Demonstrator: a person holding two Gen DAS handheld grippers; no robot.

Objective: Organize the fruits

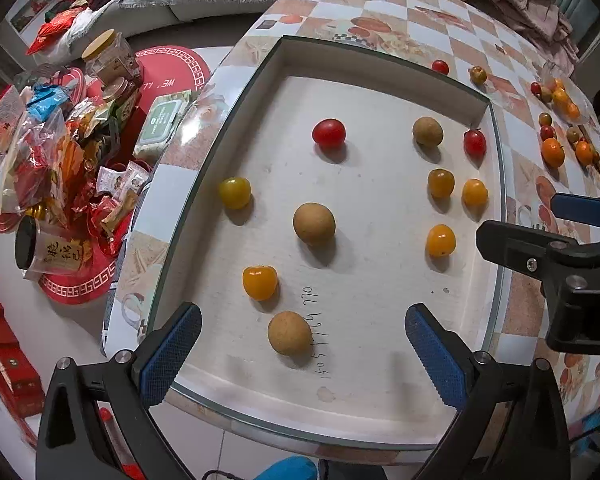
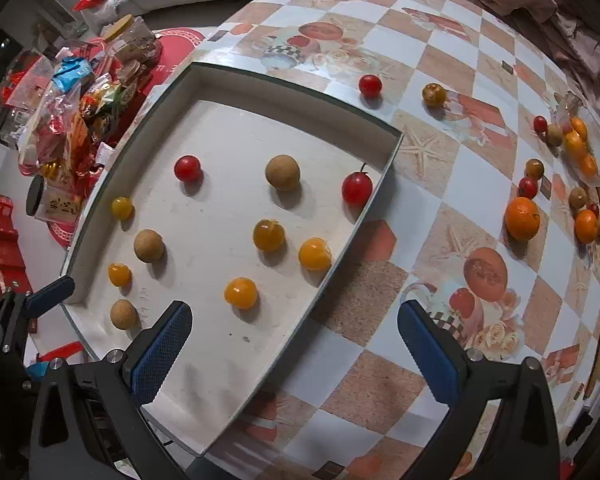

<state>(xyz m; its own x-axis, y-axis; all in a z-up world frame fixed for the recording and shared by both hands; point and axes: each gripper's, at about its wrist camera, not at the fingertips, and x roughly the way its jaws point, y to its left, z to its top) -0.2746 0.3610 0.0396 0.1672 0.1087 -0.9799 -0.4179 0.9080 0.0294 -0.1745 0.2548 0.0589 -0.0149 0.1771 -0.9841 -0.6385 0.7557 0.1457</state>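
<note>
Left wrist view cuts off the table at its edges, the tray on it holds ten small fruits, more fruits lie blurred beyond, and both grippers, left and right, hang released, grasping nothing.

- Even, fairly bright indoor light was cast from above.
- Short soft shadows were thrown beneath each fruit in the white tray.
- Straight edges were bowed by fisheye distortion; corners were blacked out.
- Edges were slightly blurred.
</note>
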